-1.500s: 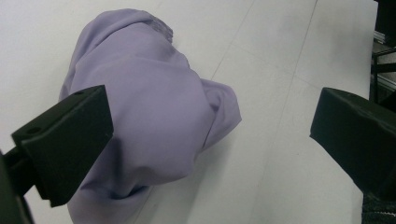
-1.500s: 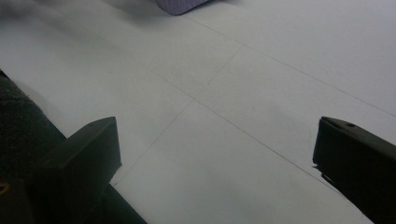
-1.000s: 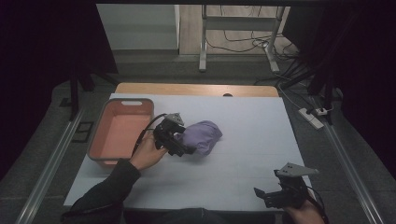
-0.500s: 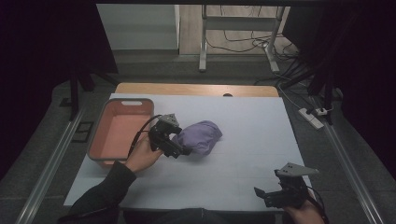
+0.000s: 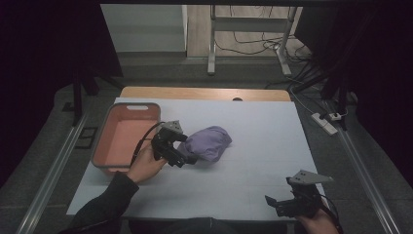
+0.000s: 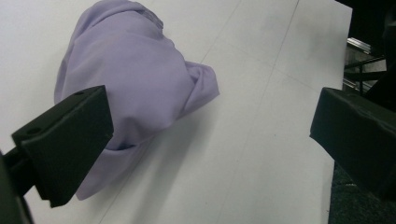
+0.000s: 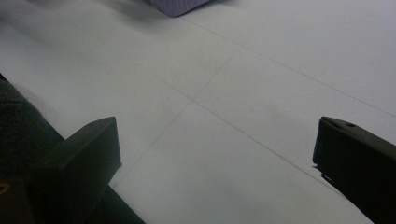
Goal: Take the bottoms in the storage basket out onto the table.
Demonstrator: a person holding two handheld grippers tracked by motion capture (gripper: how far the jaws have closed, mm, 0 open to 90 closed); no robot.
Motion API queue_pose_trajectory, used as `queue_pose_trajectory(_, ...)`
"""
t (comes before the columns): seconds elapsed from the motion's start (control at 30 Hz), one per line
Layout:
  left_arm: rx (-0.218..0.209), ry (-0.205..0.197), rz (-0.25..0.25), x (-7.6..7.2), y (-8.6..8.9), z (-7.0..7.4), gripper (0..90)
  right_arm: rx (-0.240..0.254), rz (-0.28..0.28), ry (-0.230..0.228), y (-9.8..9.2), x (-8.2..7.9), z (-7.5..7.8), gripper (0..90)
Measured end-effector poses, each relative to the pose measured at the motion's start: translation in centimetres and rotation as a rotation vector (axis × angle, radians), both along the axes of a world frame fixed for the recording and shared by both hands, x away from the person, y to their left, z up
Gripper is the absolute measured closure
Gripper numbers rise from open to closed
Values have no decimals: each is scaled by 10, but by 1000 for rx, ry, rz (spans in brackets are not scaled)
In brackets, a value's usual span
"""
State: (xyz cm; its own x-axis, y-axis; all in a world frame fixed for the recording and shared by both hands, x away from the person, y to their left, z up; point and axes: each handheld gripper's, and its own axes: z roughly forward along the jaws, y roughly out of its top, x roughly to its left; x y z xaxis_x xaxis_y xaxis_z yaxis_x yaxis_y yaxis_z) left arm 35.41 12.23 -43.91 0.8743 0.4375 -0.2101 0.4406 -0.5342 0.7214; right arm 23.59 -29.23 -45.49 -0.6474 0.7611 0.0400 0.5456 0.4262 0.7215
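A crumpled lilac cloth (image 5: 209, 142) lies in a heap on the white table, left of centre. My left gripper (image 5: 184, 158) sits at the cloth's left end, low over the table, held by a hand in a dark sleeve. In the left gripper view the jaws of my left gripper (image 6: 210, 116) stand wide apart; the cloth (image 6: 135, 79) bulges just beyond the left jaw, with nothing clamped. My right gripper (image 5: 276, 204) rests near the table's front right corner, far from the cloth. In its own view my right gripper (image 7: 215, 135) is open over bare table, with the cloth's edge (image 7: 177, 5) at the top.
A pink plastic basin (image 5: 108, 146) stands at the table's left side, close behind my left hand. A wooden strip (image 5: 204, 93) runs along the far edge. Metal rails flank the table, and a power strip (image 5: 325, 123) lies on the floor to the right.
My left gripper has drifted slightly left and toward the near edge beside the cloth. The right gripper has not moved.
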Motion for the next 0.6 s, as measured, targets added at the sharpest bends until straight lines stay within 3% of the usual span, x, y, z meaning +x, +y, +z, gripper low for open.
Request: queue_pose_trajectory(0.6,-25,7,13,-10,13,1,0,-6,4,-2,1,0,0,5)
